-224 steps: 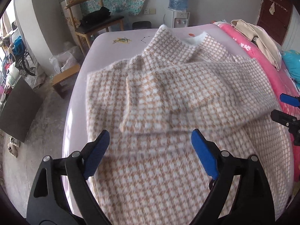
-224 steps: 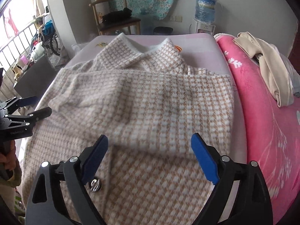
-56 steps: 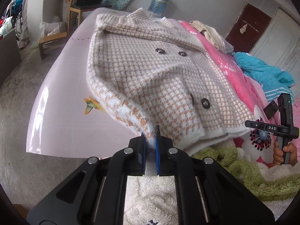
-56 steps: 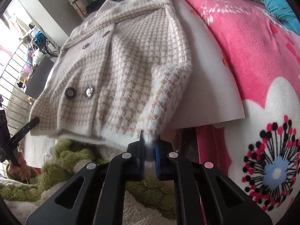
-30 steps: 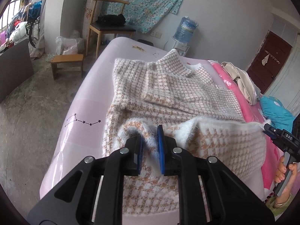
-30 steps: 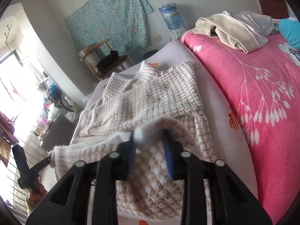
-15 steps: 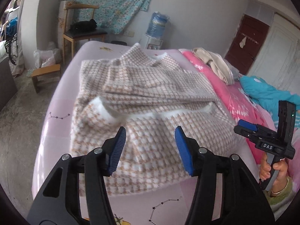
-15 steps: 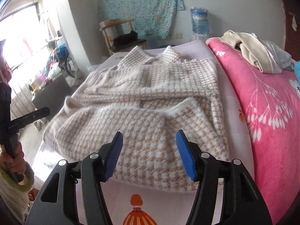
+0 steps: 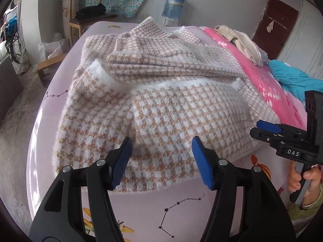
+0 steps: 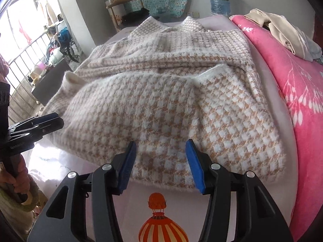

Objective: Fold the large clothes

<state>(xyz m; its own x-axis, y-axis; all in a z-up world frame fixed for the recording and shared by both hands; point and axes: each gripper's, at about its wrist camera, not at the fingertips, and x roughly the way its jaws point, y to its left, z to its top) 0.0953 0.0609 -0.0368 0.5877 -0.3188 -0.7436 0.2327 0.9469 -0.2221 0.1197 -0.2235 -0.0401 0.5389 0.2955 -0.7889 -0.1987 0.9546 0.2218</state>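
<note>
Nearest the lens in the left wrist view, the left gripper (image 9: 161,161) has its blue pads (image 9: 122,162) spread wide with nothing clamped; its jaws have just been opening, and the near hem of the houndstooth coat (image 9: 157,111) lies in view between the pads but is not pressed by them. In the right wrist view, the right gripper (image 10: 160,164) stands likewise, pads apart and empty, its jaws also having just been opening, above the same hem of the coat (image 10: 161,104). Below both grippers lies the pale pink sheet (image 9: 181,207), printed with star-constellation lines and, in the right wrist view, an orange striped balloon motif (image 10: 159,223). The coat rests on this sheet, its lower half folded up over the body so that a white fuzzy edge runs across the middle; the collar lies at the far end. The right gripper body seen from the left view carries a label reading "DAS" (image 9: 293,152); the left gripper body seen from the right view carries lettering that appears to read "GenRobot", only partly legible. Beside the sheet lies a pink floral blanket (image 10: 298,80) bearing a beige garment (image 10: 282,28). Beyond stand a wooden chair (image 9: 84,18) and a water dispenser bottle (image 9: 174,5), whose label is illegible.
</note>
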